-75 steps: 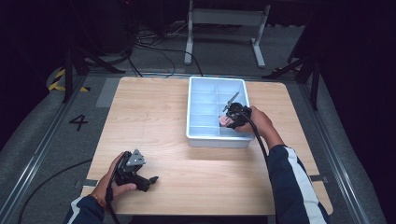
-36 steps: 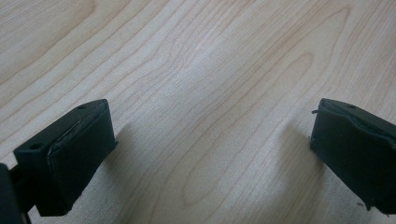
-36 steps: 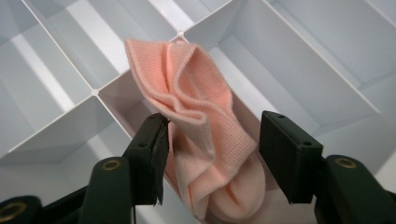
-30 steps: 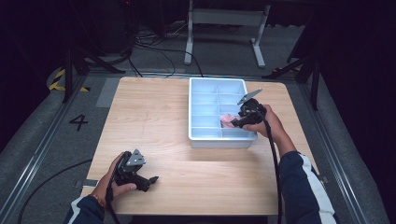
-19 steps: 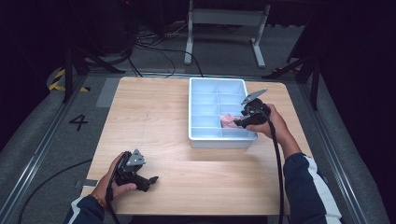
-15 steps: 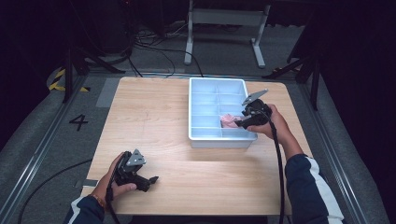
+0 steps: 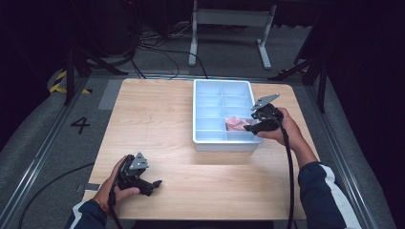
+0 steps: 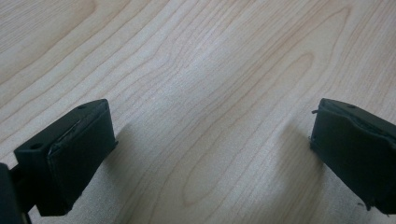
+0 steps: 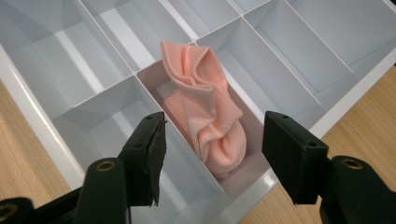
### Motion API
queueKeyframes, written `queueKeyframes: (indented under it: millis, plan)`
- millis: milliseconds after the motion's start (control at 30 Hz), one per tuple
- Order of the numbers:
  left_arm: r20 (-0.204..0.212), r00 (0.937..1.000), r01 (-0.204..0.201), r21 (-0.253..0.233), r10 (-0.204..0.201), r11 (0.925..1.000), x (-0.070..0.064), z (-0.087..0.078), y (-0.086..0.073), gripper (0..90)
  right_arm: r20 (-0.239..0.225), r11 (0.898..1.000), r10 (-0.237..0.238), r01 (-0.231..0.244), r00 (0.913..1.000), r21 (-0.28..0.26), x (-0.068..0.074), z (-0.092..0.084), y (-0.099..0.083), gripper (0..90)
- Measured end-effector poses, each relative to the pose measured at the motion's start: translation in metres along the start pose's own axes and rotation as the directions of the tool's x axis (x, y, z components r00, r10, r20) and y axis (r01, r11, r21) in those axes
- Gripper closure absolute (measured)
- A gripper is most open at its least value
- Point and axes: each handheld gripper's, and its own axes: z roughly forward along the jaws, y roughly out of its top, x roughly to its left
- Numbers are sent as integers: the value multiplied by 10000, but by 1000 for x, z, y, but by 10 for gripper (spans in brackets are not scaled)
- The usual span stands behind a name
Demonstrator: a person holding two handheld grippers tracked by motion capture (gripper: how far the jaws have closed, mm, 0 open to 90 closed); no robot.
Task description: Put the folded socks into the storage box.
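One wooden table (image 7: 157,119) fills the middle of the high view, standing on grey carpet between dark rails. On the floor to its left a black numeral "4" (image 7: 80,125) can be read, with a patch of yellow-and-black striped tape (image 7: 58,81) farther back; no other writing or brand mark is legible.

A pale blue tray (image 7: 210,138) with divided compartments sits on the right half of the table, toward the far edge. A pink sock (image 7: 235,123) lies crumpled in one of its compartments on the right side, second row from the near wall; in the right gripper view the sock (image 9: 205,116) fills a long narrow compartment and its folded end rises above the dividers.

The right gripper (image 7: 253,125) hovers at the tray's right wall, just beside the sock. Its jaws have just been opening and stand apart, the sock below and between them in its own view, untouched by either pad.

The left gripper (image 7: 152,184) rests near the table's near left corner, well apart from the tray. Its jaws are spread wide over bare wood (image 8: 205,102), with nothing between them.
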Motion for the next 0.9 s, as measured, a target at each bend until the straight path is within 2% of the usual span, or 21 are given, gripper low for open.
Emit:
queueKeyframes:
  millis: [533,600,900]
  plan:
    - [-2,10000,3,-1,-3,10000,0,0,0,1,191,9996,-233,236,9995,-141,13,-21,-16,384]
    - [-3,10000,4,-2,-4,10000,0,0,0,1,325,9992,-363,369,9988,-174,15,-25,-18,379]
    - [-3,10000,-3,4,3,10000,0,0,0,1,353,9984,-489,499,9982,-281,29,-36,-27,340]
